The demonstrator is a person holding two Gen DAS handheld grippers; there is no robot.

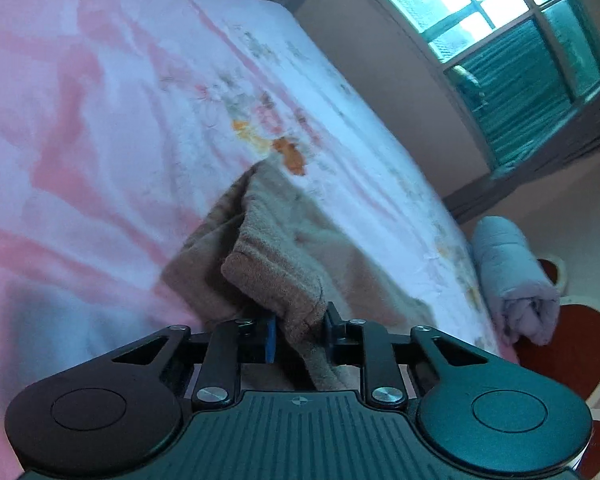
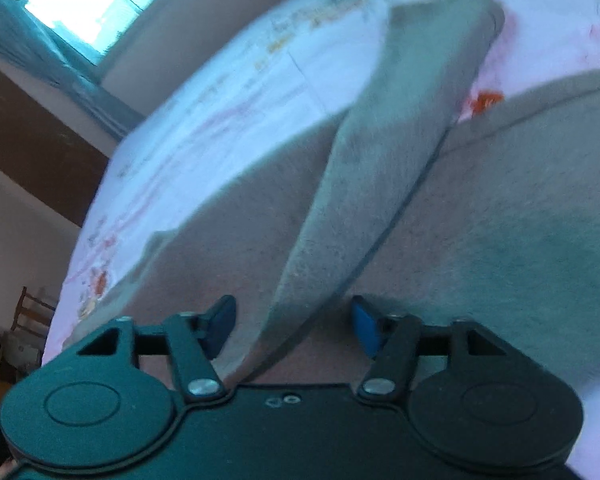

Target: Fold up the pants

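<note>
The beige-brown pants point(image 1: 284, 240) lie crumpled on a pink-and-white flowered bed sheet point(image 1: 100, 120). In the left wrist view, my left gripper point(image 1: 300, 332) is shut on a thick bunch of the pants' cloth, its blue pads pressing from both sides. In the right wrist view the pants point(image 2: 500, 220) spread wide over the sheet point(image 2: 220, 120), and a raised fold of them point(image 2: 380, 140) runs from the far side down toward me. My right gripper point(image 2: 294, 326) stands open around the near end of that fold, with a gap beside each blue pad.
A rolled pale cloth point(image 1: 512, 280) lies at the bed's right edge, above a red-patterned floor point(image 1: 572, 344). A barred window point(image 1: 500, 40) is in the wall beyond the bed. A wooden chair point(image 2: 28, 312) stands off the bed's left side.
</note>
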